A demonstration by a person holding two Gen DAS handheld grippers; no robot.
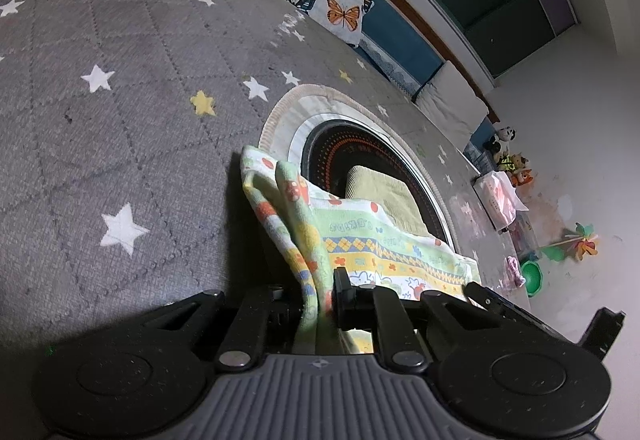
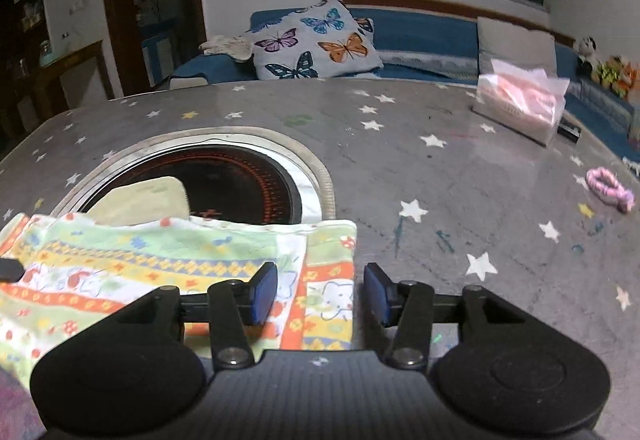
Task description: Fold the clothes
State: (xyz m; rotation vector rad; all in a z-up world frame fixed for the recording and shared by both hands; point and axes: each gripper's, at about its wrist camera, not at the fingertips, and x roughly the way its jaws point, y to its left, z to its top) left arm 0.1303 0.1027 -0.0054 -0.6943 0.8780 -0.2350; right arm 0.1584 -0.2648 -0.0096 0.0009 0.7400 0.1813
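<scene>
Underneath everything lay the tabletop [image 2: 440, 168], covered in grey quilted cloth scattered with white and yellow stars, with a round black cooktop [image 2: 240, 180] ringed in orange dots set into it. Beyond its far edge stood a blue sofa [image 2: 420, 36] carrying a butterfly-print pillow [image 2: 316, 40].

Next in size, the patterned towel [image 2: 168, 264], pale green with orange, yellow and white cartoon bands, lay at the near edge of the tabletop, its long axis running left to right in the right wrist view and its far edge overlapping the cooktop rim. Its near portion was hidden behind the tool bodies. A folded yellow-green cloth [image 2: 148, 196] rested on the cooktop just behind it, partly covered.

A pink tissue pack [image 2: 520, 104] sat well apart at the far right, and a pink scrunchie [image 2: 608, 186] lay near the right edge, blurred.

The left tool [image 1: 316, 300] was clamped on a bunched corner of the towel, lifting that end into upright folds. The right tool [image 2: 320, 294] stood spread wide, its blue pads [image 2: 264, 292] straddling the towel's right end.
</scene>
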